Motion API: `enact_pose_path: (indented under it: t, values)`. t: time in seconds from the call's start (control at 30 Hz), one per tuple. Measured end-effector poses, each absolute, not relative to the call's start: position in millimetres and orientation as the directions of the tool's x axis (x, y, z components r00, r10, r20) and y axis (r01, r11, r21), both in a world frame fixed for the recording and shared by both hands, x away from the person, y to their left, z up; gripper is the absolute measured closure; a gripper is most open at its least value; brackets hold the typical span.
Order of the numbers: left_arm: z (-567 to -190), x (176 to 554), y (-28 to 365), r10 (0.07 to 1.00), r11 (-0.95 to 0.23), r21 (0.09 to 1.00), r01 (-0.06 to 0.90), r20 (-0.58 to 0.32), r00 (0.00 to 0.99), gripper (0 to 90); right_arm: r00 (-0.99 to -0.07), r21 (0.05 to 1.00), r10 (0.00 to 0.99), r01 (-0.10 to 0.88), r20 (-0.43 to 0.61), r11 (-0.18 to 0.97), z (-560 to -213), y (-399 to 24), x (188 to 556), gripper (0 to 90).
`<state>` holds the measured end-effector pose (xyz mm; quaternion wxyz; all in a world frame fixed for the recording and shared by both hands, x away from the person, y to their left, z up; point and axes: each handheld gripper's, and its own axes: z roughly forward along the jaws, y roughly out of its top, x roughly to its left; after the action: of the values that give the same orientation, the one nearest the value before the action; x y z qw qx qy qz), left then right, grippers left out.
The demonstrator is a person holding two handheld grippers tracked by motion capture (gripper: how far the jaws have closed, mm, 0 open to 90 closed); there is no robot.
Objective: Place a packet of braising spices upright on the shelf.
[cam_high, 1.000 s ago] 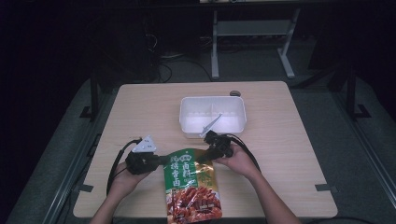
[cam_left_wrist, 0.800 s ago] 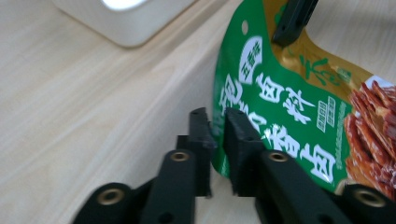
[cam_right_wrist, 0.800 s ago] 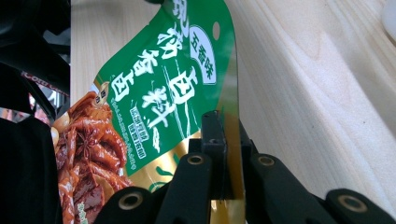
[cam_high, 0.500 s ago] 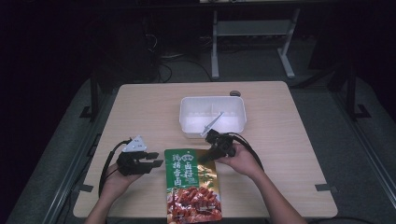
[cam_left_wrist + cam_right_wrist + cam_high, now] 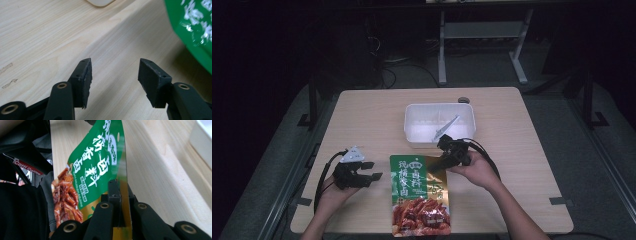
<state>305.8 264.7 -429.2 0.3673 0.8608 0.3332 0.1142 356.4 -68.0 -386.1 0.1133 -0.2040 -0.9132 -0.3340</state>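
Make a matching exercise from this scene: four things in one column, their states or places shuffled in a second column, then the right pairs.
Things:
1. left claw
2. right claw
3. food pouch
4. white tub

States or places:
A. clamped on the pouch's top edge
B. green and gold, lifted at one corner
C. open, nothing between the pads
D. behind the pouch, a spoon-like utensil inside

Pairs: 1-C, 2-A, 3-B, 4-D

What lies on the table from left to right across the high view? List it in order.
left gripper with open fingers → food pouch → right gripper shut on the pouch's top corner. The white tub sits farther back and overlaps them in order.
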Motion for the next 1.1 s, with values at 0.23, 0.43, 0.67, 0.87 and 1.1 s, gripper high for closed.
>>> enact_pose_path:
  t: [0.23, 0.43, 0.67, 0.87, 1.1]
  values:
    - [-431.8, 307.2, 266.3, 0.665, -0.508, 0.701, 0.501, -0.05, 0.745, 42.6, -0.901, 0.578, 0.3, 0.432, 0.313, 0.692, -369.7, -73.6, 351.9, 89.9]
    - [-433.4, 308.2, 267.0, 0.668, -0.509, 0.696, 0.507, -0.052, 0.743, 42.2, -0.91, 0.599, 0.297, 0.415, 0.29, 0.685, -354.3, -77.8, 349.9, 89.9]
    - [-433.9, 309.0, 268.8, 0.676, -0.509, 0.69, 0.514, -0.049, 0.735, 42.0, -0.92, 0.618, 0.292, 0.393, 0.263, 0.681, -332.4, -80.0, 344.5, 89.9]
    - [-434.8, 309.9, 269.5, 0.678, -0.508, 0.688, 0.518, -0.051, 0.733, 41.7, -0.928, 0.639, 0.289, 0.371, 0.235, 0.673, -313.6, -83.2, 338.4, 90.0]
    - [-435.6, 310.4, 269.3, 0.678, -0.509, 0.686, 0.52, -0.053, 0.733, 41.5, -0.938, 0.664, 0.277, 0.342, 0.207, 0.664, -292.8, -85.4, 329.9, 90.0]
